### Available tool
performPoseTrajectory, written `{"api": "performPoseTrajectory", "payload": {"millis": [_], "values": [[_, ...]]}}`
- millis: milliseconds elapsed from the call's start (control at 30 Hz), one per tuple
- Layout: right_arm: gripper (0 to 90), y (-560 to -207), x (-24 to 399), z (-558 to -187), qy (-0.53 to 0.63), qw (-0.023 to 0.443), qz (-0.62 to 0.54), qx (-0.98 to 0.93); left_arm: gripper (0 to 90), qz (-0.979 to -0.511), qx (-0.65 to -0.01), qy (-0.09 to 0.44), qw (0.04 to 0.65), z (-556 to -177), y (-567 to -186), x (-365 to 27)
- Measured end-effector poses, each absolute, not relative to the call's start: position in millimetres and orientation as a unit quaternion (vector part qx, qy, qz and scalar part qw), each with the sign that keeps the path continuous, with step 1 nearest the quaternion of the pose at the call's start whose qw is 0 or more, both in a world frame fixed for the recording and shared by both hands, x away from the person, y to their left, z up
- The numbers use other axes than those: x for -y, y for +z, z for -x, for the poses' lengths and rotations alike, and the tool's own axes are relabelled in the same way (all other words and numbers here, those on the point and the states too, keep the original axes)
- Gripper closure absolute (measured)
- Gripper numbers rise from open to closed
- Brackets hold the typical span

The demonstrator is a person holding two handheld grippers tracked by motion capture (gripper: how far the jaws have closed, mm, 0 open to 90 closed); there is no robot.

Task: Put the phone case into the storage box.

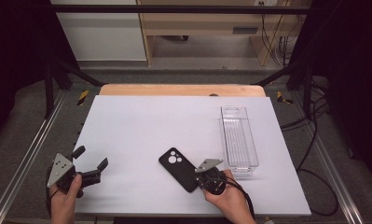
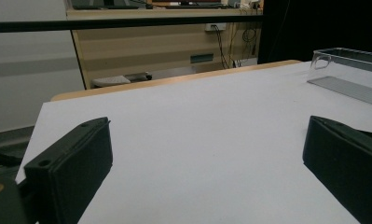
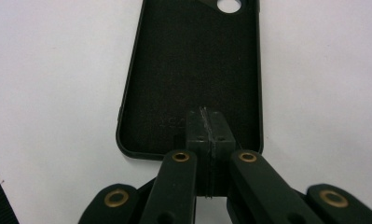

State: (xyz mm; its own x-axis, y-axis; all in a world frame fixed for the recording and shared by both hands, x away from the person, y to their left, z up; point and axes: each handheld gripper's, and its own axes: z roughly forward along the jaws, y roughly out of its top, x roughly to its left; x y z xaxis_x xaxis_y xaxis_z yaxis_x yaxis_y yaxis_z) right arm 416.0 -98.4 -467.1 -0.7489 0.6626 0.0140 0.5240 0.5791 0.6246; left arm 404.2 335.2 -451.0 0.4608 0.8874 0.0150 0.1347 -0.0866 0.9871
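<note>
Closest to the lens, the right gripper (image 3: 207, 133) has its jaws pressed together, tips over the near end of the black phone case (image 3: 193, 70), pinching nothing I can make out. The case lies open side up on the white table (image 1: 137, 126) beside the clear bin (image 1: 238, 137); it looks light, flexible and rubbery, best pinched by a side wall. The right gripper view shows its hollow inside; the high view shows the left gripper (image 1: 91, 164) spread wide, empty, well apart.

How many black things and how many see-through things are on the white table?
Black: 1, the phone case
See-through: 1, the plastic tray
Total: 2
</note>
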Motion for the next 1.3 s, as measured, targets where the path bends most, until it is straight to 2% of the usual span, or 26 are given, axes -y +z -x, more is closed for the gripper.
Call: {"api": "performPoseTrajectory", "payload": {"millis": [167,267,300,333,367,400,433,467,500,533,633,767,900,1100,1300], "values": [[85.7,-459,99,-410,0.348,0.131,-0.341,-0.863,1.5,-0.648,-0.384,0.348,0.558,-399,-446,-336],[77.7,-451,99,-408,0.379,0.16,-0.352,-0.841,1.5,-0.645,-0.386,0.347,0.56,-399,-446,-338],[72.6,-450,99,-408,0.386,0.166,-0.351,-0.837,1.5,-0.644,-0.387,0.346,0.562,-399,-446,-338],[72.6,-450,99,-408,0.386,0.166,-0.351,-0.837,1.5,-0.643,-0.387,0.345,0.564,-399,-445,-338],[65.9,-450,99,-407,0.394,0.172,-0.35,-0.833,1.5,-0.642,-0.385,0.345,0.566,-400,-445,-337],[53.8,-449,98,-407,0.404,0.177,-0.349,-0.827,1.5,-0.643,-0.384,0.345,0.566,-400,-444,-336],[36.5,-449,96,-407,0.414,0.188,-0.348,-0.82,1.4,-0.644,-0.381,0.347,0.565,-400,-443,-335],[36.5,-449,96,-407,0.414,0.188,-0.348,-0.82,1.4,-0.644,-0.381,0.349,0.564,-400,-443,-335],[22.6,-451,92,-409,0.414,0.187,-0.35,-0.819,1.4,-0.644,-0.38,0.354,0.562,-399,-442,-334],[22.6,-451,92,-409,0.414,0.187,-0.35,-0.819,1.4,-0.645,-0.379,0.355,0.561,-399,-442,-333],[11.2,-455,88,-412,0.411,0.178,-0.36,-0.819,1.4,-0.646,-0.379,0.352,0.561,-399,-443,-334],[9.7,-458,84,-416,0.409,0.172,-0.37,-0.816,1.4,-0.645,-0.381,0.347,0.564,-399,-444,-336],[9.2,-460,80,-417,0.411,0.146,-0.361,-0.824,1.4,-0.647,-0.372,0.346,0.569,-396,-440,-335],[7.0,-464,79,-418,0.409,0.152,-0.362,-0.824,1.3,-0.651,-0.361,0.351,0.568,-398,-436,-329],[6.3,-471,82,-421,0.403,0.134,-0.368,-0.827,1.3,-0.669,-0.345,0.352,0.556,-399,-437,-320]]}}
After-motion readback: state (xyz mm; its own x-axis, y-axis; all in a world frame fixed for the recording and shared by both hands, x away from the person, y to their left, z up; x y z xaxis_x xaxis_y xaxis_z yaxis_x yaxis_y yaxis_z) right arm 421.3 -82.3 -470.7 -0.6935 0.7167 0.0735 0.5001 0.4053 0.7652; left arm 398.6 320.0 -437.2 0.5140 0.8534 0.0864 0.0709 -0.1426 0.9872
